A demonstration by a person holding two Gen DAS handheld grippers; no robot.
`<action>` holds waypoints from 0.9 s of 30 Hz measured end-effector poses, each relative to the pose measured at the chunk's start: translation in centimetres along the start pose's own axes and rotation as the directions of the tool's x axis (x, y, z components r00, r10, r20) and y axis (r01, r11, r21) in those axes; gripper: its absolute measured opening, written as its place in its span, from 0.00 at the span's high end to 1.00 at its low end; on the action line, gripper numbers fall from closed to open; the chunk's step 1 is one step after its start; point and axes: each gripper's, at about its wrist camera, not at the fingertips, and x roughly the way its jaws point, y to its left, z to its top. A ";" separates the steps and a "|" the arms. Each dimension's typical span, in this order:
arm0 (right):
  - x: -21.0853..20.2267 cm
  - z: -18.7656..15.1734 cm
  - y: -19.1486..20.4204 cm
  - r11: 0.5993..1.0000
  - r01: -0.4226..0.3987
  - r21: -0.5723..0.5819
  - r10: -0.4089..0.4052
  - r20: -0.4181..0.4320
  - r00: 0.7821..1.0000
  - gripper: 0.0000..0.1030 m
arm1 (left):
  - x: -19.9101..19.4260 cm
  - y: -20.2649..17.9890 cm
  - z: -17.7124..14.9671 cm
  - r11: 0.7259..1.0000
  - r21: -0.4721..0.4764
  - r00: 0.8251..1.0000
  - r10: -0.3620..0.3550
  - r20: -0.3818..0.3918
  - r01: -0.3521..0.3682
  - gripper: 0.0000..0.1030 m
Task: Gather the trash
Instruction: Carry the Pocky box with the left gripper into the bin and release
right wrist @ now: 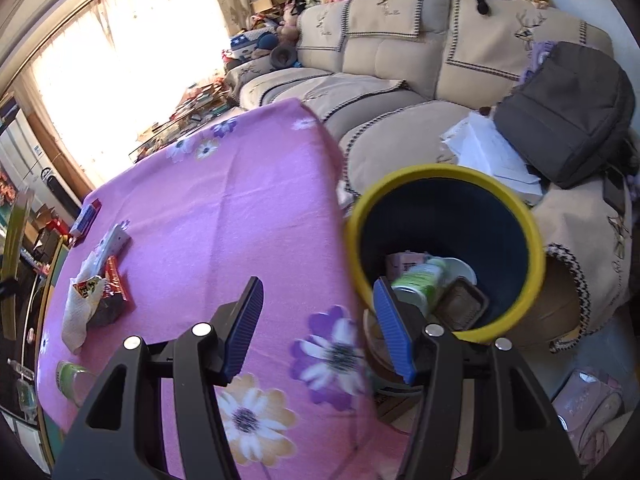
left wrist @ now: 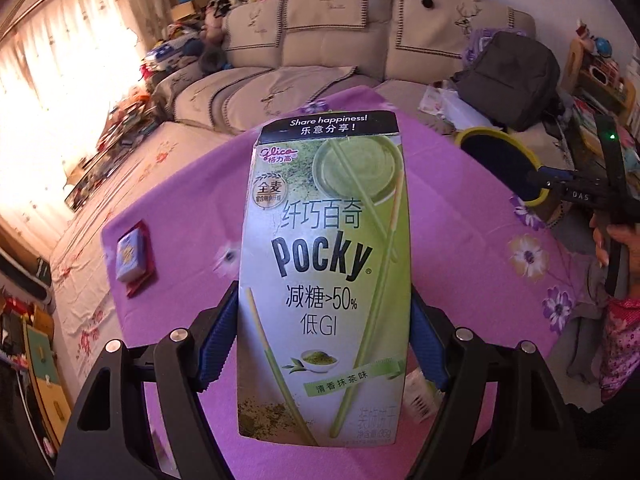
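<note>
A green matcha Pocky box (left wrist: pixel 324 272) stands upright between the blue pads of my left gripper (left wrist: pixel 324 292), which is shut on its sides above the pink flowered tablecloth (left wrist: pixel 180 200). My right gripper (right wrist: pixel 318 284) is open with nothing between its fingers, over the table's right edge next to the yellow-rimmed bin (right wrist: pixel 440 170). The bin holds a green and white can (right wrist: pixel 420 280), a brown tray (right wrist: pixel 460 304) and a white bowl. The bin (left wrist: pixel 480 133) also shows at the right of the left wrist view. Crumpled wrappers and tissue (right wrist: pixel 96 296) lie at the table's left side.
A blue packet on a red wrapper (left wrist: pixel 132 254) lies on the table's left. A white pack (right wrist: pixel 114 240), a red and blue pack (right wrist: pixel 86 214) and a green cup (right wrist: pixel 72 380) sit near that edge. A beige sofa (right wrist: pixel 380 80) with a grey backpack (right wrist: pixel 568 112) stands behind.
</note>
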 end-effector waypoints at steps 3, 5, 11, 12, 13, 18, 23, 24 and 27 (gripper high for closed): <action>-1.2 -0.5 -2.9 0.998 0.040 0.042 -0.041 0.013 0.999 0.47 | 2.4 -4.9 4.9 0.992 0.107 0.997 -0.073 0.001 0.072 0.27; -1.9 -0.8 -4.9 0.995 0.063 0.075 -0.064 0.019 0.998 0.47 | 3.9 -8.5 7.9 0.978 0.168 0.992 -0.123 -0.008 0.122 0.27; -3.0 -1.9 -10.1 0.980 0.114 0.162 -0.119 0.017 0.993 0.47 | 10.7 -19.8 15.6 0.909 0.311 0.960 -0.259 -0.104 0.279 0.27; -3.1 -2.1 -10.8 0.977 0.122 0.175 -0.127 0.013 0.992 0.47 | 12.3 -21.5 16.6 0.899 0.318 0.953 -0.275 -0.131 0.303 0.27; -3.1 -2.3 -11.4 0.975 0.127 0.184 -0.131 0.010 0.991 0.47 | 13.8 -23.2 17.6 0.889 0.325 0.945 -0.286 -0.157 0.323 0.26; -2.8 -3.3 -13.5 0.962 0.148 0.229 -0.148 -0.020 0.989 0.47 | 21.1 -29.2 20.3 0.866 0.345 0.925 -0.285 -0.253 0.361 0.26; -2.3 -3.9 -14.7 0.953 0.166 0.253 -0.160 -0.043 0.986 0.47 | 26.3 -32.3 21.5 0.874 0.327 0.914 -0.258 -0.313 0.358 0.24; -2.2 -3.9 -14.8 0.952 0.168 0.257 -0.162 -0.044 0.986 0.47 | 27.0 -32.7 21.6 0.874 0.326 0.913 -0.257 -0.318 0.360 0.24; -2.4 -4.0 -14.7 0.951 0.165 0.261 -0.159 -0.042 0.986 0.47 | 27.6 -32.6 22.2 0.887 0.296 0.915 -0.263 -0.305 0.354 0.23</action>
